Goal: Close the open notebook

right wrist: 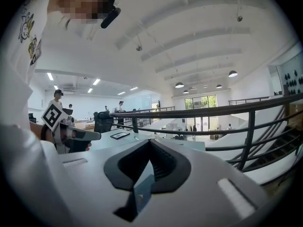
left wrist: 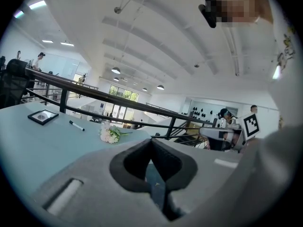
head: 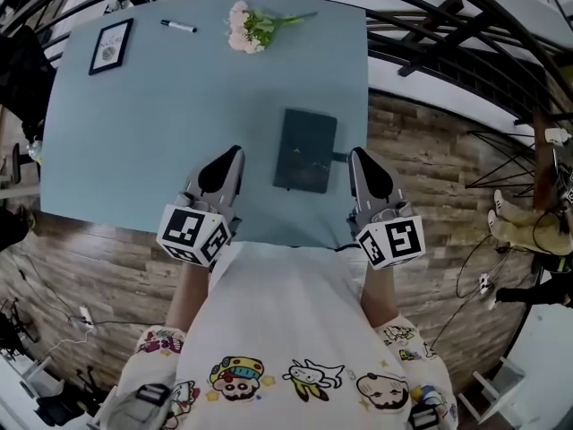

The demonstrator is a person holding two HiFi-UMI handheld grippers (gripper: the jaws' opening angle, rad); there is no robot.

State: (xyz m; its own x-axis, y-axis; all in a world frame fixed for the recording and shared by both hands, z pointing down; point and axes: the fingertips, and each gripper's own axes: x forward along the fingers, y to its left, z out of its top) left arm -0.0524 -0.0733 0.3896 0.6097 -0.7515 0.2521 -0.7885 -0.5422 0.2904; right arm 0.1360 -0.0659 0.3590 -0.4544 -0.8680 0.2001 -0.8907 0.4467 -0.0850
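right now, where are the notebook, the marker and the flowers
notebook [head: 305,149]: head view, middle of its dark cover
marker [head: 178,27]: head view, middle of its barrel
flowers [head: 242,32]: head view, on the pale blooms

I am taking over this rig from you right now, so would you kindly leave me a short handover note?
Left gripper: jaws shut, empty, over the near edge of the pale blue table.
Right gripper: jaws shut, empty, just right of the notebook.
Dark rectangular hardcover notebook: lies flat on the table between the two grippers, touched by neither.
Done: the notebook looks closed.
Left: nothing that I can see; perhaps check that the cover sits flat.
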